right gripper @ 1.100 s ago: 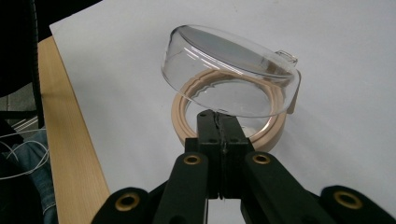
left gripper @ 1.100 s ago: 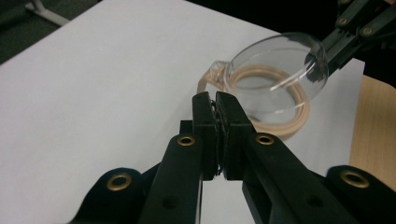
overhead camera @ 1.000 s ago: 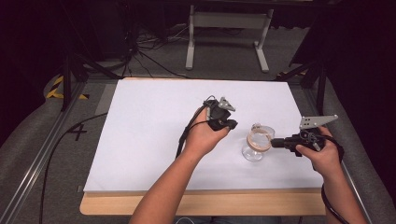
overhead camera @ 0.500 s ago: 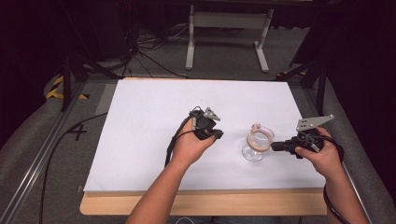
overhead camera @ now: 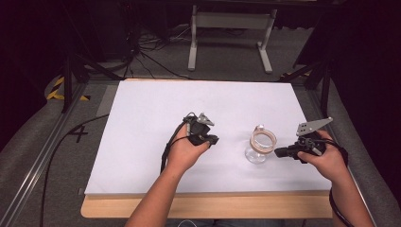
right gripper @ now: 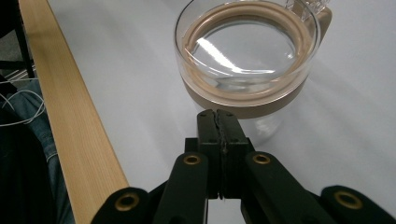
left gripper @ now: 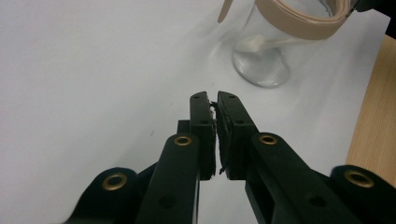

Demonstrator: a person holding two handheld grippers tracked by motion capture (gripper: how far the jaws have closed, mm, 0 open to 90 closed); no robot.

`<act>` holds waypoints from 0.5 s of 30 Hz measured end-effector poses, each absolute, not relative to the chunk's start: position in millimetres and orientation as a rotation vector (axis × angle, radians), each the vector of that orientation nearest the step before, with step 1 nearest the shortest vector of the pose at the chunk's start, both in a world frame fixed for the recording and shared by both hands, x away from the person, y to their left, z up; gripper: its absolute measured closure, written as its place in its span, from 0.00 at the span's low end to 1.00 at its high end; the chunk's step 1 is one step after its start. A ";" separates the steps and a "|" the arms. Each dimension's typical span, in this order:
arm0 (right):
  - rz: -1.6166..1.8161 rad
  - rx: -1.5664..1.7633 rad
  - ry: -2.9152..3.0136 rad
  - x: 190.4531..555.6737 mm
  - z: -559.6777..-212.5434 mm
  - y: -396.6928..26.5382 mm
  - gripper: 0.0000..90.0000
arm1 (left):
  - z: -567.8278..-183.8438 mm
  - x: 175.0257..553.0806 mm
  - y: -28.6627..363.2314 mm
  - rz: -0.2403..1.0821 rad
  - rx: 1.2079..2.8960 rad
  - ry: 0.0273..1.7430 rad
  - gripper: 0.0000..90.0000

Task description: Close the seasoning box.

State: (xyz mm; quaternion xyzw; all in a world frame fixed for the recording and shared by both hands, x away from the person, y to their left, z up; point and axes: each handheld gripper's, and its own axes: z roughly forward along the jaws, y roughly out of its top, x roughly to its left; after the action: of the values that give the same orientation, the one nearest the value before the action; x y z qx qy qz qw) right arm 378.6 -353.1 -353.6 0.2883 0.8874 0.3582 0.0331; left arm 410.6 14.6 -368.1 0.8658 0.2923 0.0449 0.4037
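A clear glass jar (overhead camera: 261, 142) with a tan band round its mouth stands on the white table sheet (overhead camera: 156, 109), right of centre. My right gripper (overhead camera: 276, 152) lies level at the jar's right side, shut, with nothing between its pads. In the right gripper view its tips (right gripper: 217, 114) sit just below the jar's (right gripper: 243, 56) tan band; I cannot tell whether they touch it. My left gripper (overhead camera: 215, 140) is left of the jar and apart from it. Its jaws (left gripper: 214, 98) have just been opening and stand a thin slit apart, empty. The jar (left gripper: 280, 28) is beyond them.
The table's wooden front edge (overhead camera: 203, 208) runs along the person's side, also seen as a strip (right gripper: 70, 116) beside the right gripper. A cable (overhead camera: 165, 151) trails from the left gripper over the sheet. A metal stand (overhead camera: 231, 28) and floor cables lie beyond the table.
The left hand has drawn its gripper leftward and toward the person, away from the jar, and lower over the sheet. The right gripper and the jar have kept still.
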 end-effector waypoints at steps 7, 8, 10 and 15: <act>1.140 0.880 2.688 377.7 -349.8 -356.1 0.99 | -367.2 410.4 18.0 0.123 2.171 0.756 0.91; 1.162 0.888 2.669 377.4 -348.4 -357.7 0.97 | -367.1 410.3 18.2 0.119 2.167 0.762 0.90; 1.205 0.907 2.643 376.5 -345.4 -361.6 0.91 | -367.0 410.8 18.7 0.119 2.165 0.763 0.90; 1.262 0.933 2.530 376.0 -338.6 -375.7 0.78 | -367.9 410.6 20.0 0.120 2.157 0.772 0.88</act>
State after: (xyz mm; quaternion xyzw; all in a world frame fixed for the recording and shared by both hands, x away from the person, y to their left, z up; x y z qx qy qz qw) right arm 376.0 -375.7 -338.6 0.3123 0.8468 0.4226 0.0822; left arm 410.6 20.0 -367.9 0.8571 0.3069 0.0478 0.4110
